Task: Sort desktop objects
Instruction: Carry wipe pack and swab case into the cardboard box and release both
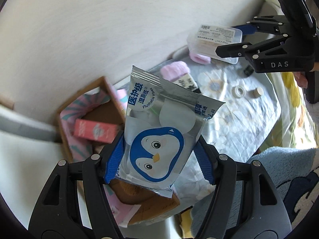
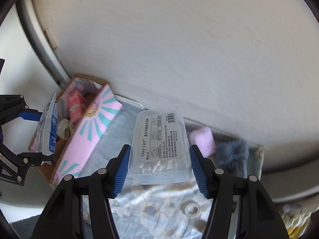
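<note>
Left gripper [image 1: 159, 159]: pinching wipes pack [image 1: 159, 131], held above cardboard box [image 1: 63, 139].
Right gripper [image 2: 159, 169]: clamped on clear floss-pick box [image 2: 159, 145], raised above floral cloth [image 2: 149, 209].
Room: pale wall [image 2: 179, 49] behind.
Left view only: cork [image 1: 257, 92].
Right view only: grey sock [image 2: 232, 153].

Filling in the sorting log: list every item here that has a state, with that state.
wet wipes pack: sealed, held in left gripper
floss pick box: lid closed, held in right gripper
cardboard box: open, pink carton inside
tape roll: lying flat on the floral cloth
pink sock: lying on the cloth
</note>
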The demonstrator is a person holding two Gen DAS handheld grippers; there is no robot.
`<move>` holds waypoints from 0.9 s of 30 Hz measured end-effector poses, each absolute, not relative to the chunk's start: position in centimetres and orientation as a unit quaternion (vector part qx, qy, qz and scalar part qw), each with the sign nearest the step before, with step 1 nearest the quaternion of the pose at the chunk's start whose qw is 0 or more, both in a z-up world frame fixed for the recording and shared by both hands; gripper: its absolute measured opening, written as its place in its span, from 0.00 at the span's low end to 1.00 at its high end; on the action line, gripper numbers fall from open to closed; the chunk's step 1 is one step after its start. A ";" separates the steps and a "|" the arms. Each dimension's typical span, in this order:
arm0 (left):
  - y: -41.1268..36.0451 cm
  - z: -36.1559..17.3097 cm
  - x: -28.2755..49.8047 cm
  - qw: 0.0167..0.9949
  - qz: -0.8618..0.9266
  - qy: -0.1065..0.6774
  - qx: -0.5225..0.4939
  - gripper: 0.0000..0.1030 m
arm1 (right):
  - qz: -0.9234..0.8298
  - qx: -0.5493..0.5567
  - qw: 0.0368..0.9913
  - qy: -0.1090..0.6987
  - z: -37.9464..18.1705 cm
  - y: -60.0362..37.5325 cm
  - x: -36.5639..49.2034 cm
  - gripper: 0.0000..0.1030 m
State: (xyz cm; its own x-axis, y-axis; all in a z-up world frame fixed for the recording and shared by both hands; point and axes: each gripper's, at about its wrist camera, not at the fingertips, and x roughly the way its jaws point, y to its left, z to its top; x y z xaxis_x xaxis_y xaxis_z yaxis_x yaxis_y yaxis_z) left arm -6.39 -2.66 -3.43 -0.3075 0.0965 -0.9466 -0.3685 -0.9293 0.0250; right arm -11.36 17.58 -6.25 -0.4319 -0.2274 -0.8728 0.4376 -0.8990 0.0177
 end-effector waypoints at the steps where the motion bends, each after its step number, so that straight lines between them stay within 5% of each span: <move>1: -3.3 -3.3 -6.2 0.137 0.802 0.112 -0.570 0.62 | -0.838 0.493 0.206 0.112 -6.0 16.8 -11.6 0.53; 27: -16.4 -8.0 0.1 -0.039 0.796 -0.036 -0.603 0.62 | -0.755 0.486 0.393 0.195 -7.4 -2.8 -9.5 0.53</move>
State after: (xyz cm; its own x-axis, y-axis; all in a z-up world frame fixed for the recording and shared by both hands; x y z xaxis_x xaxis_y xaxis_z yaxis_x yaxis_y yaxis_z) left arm 0.09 -16.45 -7.97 -0.2702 -0.0186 -0.9626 0.1048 -0.9944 -0.0102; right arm -9.52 -2.80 -7.39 -0.2172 -0.4051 -0.8881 0.7837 -0.6148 0.0888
